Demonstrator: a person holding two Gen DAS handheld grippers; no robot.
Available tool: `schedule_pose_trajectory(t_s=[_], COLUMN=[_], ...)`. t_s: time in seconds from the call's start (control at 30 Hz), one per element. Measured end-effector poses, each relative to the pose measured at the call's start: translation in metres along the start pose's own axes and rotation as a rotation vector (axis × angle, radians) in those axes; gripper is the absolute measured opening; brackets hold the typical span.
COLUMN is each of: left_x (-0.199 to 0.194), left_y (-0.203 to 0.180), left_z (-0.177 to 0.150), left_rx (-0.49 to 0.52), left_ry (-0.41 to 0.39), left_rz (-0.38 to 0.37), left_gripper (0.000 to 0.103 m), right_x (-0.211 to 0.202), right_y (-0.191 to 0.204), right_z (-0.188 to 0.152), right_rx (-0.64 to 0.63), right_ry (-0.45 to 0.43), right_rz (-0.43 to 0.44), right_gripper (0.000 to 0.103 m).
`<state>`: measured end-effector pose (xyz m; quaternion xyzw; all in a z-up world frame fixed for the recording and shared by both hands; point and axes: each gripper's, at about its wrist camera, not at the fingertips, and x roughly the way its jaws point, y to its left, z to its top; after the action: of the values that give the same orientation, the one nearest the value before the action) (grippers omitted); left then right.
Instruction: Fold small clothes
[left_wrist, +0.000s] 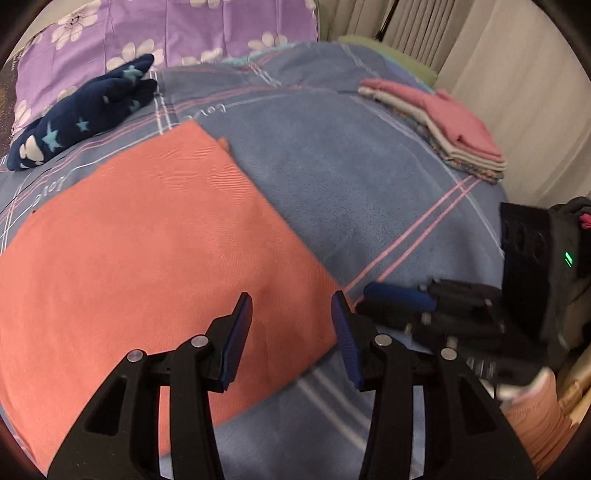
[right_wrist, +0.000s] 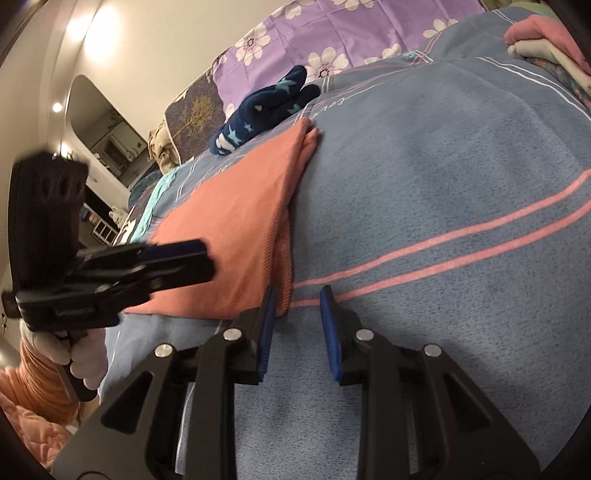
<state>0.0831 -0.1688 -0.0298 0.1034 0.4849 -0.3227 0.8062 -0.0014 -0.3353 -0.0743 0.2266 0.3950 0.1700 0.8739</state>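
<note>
left wrist view: orange cloth lies flat, running diagonally; left gripper parted, empty.

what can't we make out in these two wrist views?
- Left wrist: near part of the coral garment hidden by the left gripper.
- Right wrist: left gripper motion-blurred; its opening unreadable there.
- Right wrist: folded stack cut off by the frame's edge.
- Both: navy star garment bunched, type unclear.

Salmon cloth; blue plaid blanket
</note>
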Motion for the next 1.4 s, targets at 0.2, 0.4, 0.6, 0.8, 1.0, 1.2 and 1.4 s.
schedule_pose_trajectory(t_s=[0.2,0.4,0.6,0.8,1.0,1.2,1.4], left_x=[0.02,0.035,0.023,0.016,0.012,0.018,0.022], left_y=[-0.003,0.0,0.018,0.032,0.035,0.034,0.024], left_z=[0.02,0.018,0.006,-0.004,-0.011,-0.015,-0.012], left_rx=[-0.029,-0.031,-0.104,-0.165,-0.173,-0.157,-0.116], left_ry=[0.027,0.044,0.022,-0.004,-0.015,-0.002,0.013], left_rz=[0.016,0.076,0.027,-0.028,-0.067,-0.084,-0.098], left_gripper=[0.047,0.043,0.018,0.015,0.014,0.015,0.016], right_x=[0.007,-0.002,0.0,-0.003,0.0,0.019,0.079], right_y=[0.023,0.026,0.02,0.006,-0.007,-0.004,-0.01], right_z=[-0.003,-0.008,-0.005,-0.001,0.017,0.068,0.123], right_rx=[-0.123,-0.158,-0.111,-0.025,0.081,0.091,0.093], right_ry=[0.036,0.012,0.021,-0.006,0.023,0.069,0.117], right_rz=[0.065,0.19,0.198,0.19,0.092,0.012,-0.01], right_gripper=[0.027,0.027,0.027,0.028,0.028,0.028,0.028])
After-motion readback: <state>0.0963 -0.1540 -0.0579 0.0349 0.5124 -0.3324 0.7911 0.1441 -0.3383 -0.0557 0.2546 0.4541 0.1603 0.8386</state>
